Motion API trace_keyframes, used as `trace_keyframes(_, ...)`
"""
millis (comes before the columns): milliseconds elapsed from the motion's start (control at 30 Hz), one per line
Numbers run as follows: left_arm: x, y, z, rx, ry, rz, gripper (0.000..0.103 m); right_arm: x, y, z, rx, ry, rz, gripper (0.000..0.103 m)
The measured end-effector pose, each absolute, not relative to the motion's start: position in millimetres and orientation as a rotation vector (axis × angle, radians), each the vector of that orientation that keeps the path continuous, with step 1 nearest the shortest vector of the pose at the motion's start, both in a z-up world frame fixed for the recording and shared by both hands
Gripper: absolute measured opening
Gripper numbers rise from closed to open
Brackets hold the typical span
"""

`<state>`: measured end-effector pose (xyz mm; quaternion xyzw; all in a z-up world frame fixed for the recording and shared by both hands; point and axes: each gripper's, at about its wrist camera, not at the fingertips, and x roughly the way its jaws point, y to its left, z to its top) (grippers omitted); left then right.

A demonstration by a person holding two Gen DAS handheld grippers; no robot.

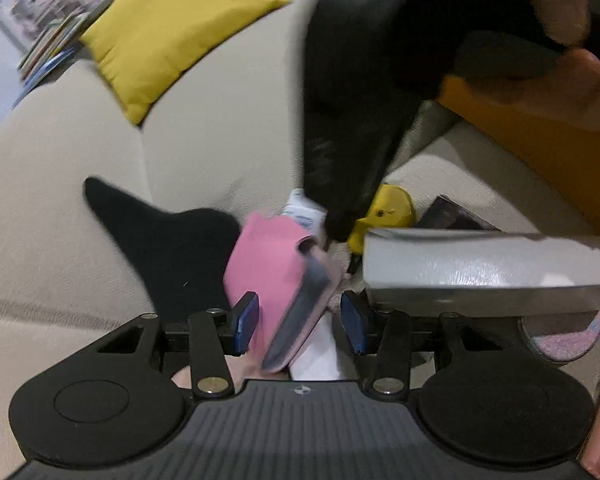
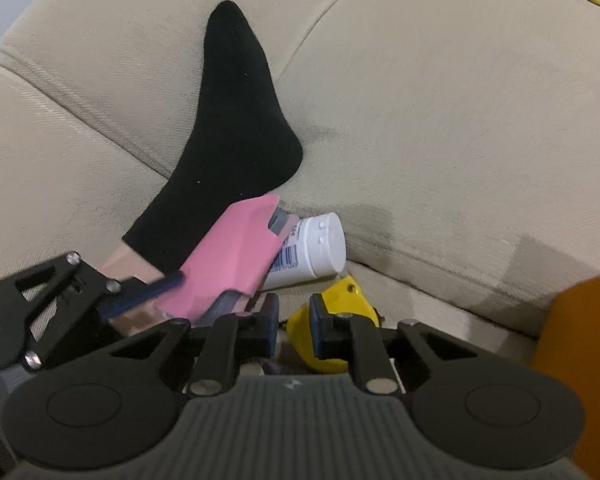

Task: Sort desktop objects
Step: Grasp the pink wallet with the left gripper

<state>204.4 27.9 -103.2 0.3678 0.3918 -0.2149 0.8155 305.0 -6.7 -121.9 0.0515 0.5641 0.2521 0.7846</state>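
A pink case [image 1: 272, 264] lies tilted on the beige sofa [image 1: 204, 152], resting on a white bottle [image 1: 304, 208]. My left gripper [image 1: 300, 322] is open around the case's near end, its blue pads [image 1: 247, 320] on either side. In the right wrist view the pink case [image 2: 228, 264] and the white bottle [image 2: 316, 248] lie just ahead. My right gripper [image 2: 294, 326] is open, low over a yellow object [image 2: 340, 312]. The left gripper's finger [image 2: 148, 292] touches the case from the left.
A black sock [image 2: 240, 120] on a foot rests on the sofa seat. A yellow cushion [image 1: 172, 28] leans on the backrest. A grey box [image 1: 480, 272] and a dark card [image 1: 452, 216] lie at right. An orange surface [image 2: 580, 360] stands at far right.
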Motion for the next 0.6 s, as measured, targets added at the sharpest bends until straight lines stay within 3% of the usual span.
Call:
trace_keyframes(133,201.5,21.9,-112.7,0.845,0.796,-0.448,0.054,309.2,-1.9,-125.6,0.119,1.217,0.584,0.016)
trace_keyframes(400,191.3,35.1,-100.4,0.751,0.778,-0.374,0.023,302.0,-4.6,-116.8,0.104,1.191,0.623,0.017)
trace_keyframes(600,176.7,63.9,-68.5,0.522,0.776,-0.310,0.017,280.5,-18.8,-86.2,0.047,1.123,0.628,0.022)
